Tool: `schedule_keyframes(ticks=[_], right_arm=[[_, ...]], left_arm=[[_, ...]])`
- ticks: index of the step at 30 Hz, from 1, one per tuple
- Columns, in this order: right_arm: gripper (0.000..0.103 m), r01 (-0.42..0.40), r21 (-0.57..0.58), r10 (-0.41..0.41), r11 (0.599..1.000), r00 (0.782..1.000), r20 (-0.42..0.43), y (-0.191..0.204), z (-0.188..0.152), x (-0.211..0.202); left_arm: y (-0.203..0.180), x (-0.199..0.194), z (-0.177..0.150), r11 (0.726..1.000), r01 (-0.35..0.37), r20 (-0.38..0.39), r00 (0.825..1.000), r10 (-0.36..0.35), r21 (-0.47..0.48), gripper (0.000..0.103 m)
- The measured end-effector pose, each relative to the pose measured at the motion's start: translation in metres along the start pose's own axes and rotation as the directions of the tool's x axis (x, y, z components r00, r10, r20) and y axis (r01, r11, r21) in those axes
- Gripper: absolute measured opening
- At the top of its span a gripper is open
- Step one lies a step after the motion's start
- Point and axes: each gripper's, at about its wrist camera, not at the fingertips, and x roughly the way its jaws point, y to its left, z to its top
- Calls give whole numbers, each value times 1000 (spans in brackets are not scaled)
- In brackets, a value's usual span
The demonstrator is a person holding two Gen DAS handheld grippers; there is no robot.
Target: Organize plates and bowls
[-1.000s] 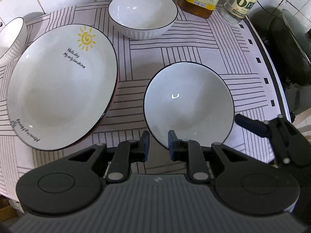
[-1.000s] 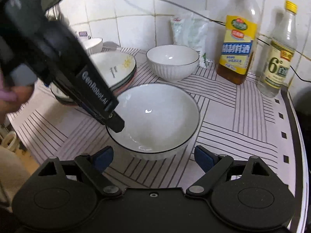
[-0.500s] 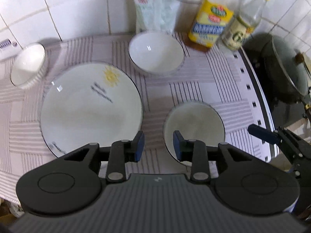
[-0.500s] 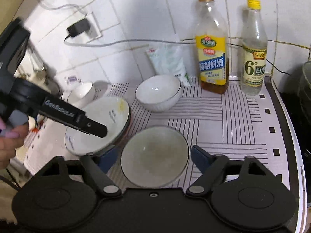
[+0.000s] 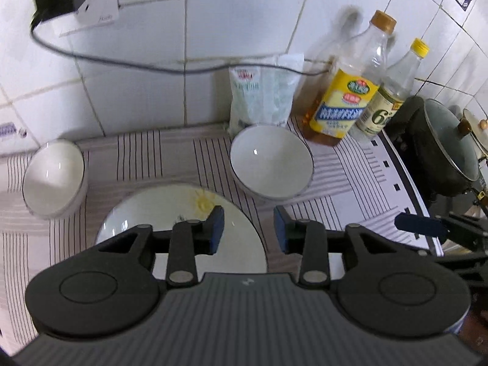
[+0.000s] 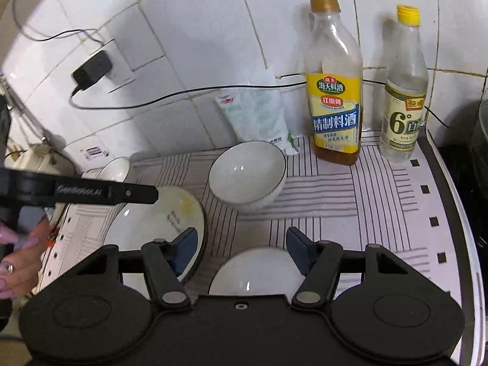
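— What does the right tool (image 6: 242, 245) have?
— Nothing; its jaws stand apart above a bowl (image 6: 254, 271) at the counter's (image 6: 350, 207) near edge.
— And the left tool (image 6: 106, 193)?
— It reaches in over the plate (image 6: 158, 222), gripped by a hand (image 6: 21, 256).
— At the back?
— A second bowl (image 6: 248, 177), a third (image 6: 116, 169) at the far left, a bag (image 6: 256, 116) and two bottles (image 6: 335, 91) (image 6: 404, 91) along the wall.
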Motion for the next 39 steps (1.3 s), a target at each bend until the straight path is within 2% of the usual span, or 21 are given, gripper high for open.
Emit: schedule_keyframes(ticks=[3, 6, 7, 10, 15, 16, 17, 19, 20, 24, 26, 27, 31, 33, 35, 39], right_arm=[[68, -8, 59, 8, 998, 1000, -3, -6, 11, 20], [68, 5, 152, 1, 988, 999, -44, -15, 21, 44], [68, 6, 194, 5, 981, 998, -59, -19, 24, 51], [67, 2, 277, 15, 961, 998, -58, -30, 31, 66], [63, 39, 358, -11, 933, 997, -80, -47, 38, 91], [61, 46, 369, -19, 928, 997, -77, -48, 39, 96], [50, 66, 372, -43, 926, 997, -70, -48, 40, 100], [42, 162, 351, -153, 922, 987, -53, -40, 42, 103], [40, 176, 333, -170, 926, 984, -49, -37, 44, 107], [34, 182, 265, -176, 947, 983, -45, -28, 48, 121], [14, 192, 271, -180, 943, 981, -68, -32, 46, 128], [10, 200, 294, -183, 934, 979, -84, -37, 45, 130], [6, 238, 305, -226, 922, 971, -74, -40, 43, 127], [5, 219, 334, -203, 917, 976, -82, -45, 40, 128], [5, 200, 372, -182, 906, 980, -84, -51, 38, 129], [5, 155, 450, -124, 880, 987, -97, -64, 34, 132]], left_arm=[[2, 9, 10, 999, 4, 21, 1000, -5, 40, 41], [-4, 18, 14, 992, -51, 57, 997, 45, 111, 44], [-5, 21, 14, 993, -48, 58, 997, 42, 111, 48], [-4, 37, 18, 994, -30, 42, 999, 26, 102, 49], [-7, 67, 26, 986, -21, 31, 999, 16, 167, 49], [-7, 72, 27, 985, -11, 16, 1000, 8, 174, 49], [-7, 78, 28, 984, 7, -4, 1000, -7, 178, 46], [-6, 88, 28, 981, 24, -33, 999, -18, 193, 43], [-6, 92, 28, 979, 19, -38, 999, -11, 201, 42], [0, 103, 30, 981, 38, -63, 998, -26, 192, 41], [1, 108, 33, 979, 26, -60, 998, -15, 204, 41], [1, 110, 34, 978, 18, -60, 998, -6, 210, 41], [2, 118, 37, 975, 39, -74, 997, -23, 219, 41], [0, 120, 37, 971, 48, -85, 996, -29, 233, 36], [-1, 121, 36, 971, 60, -95, 995, -38, 231, 20], [1, 123, 33, 982, 80, -121, 991, -60, 172, 16]])
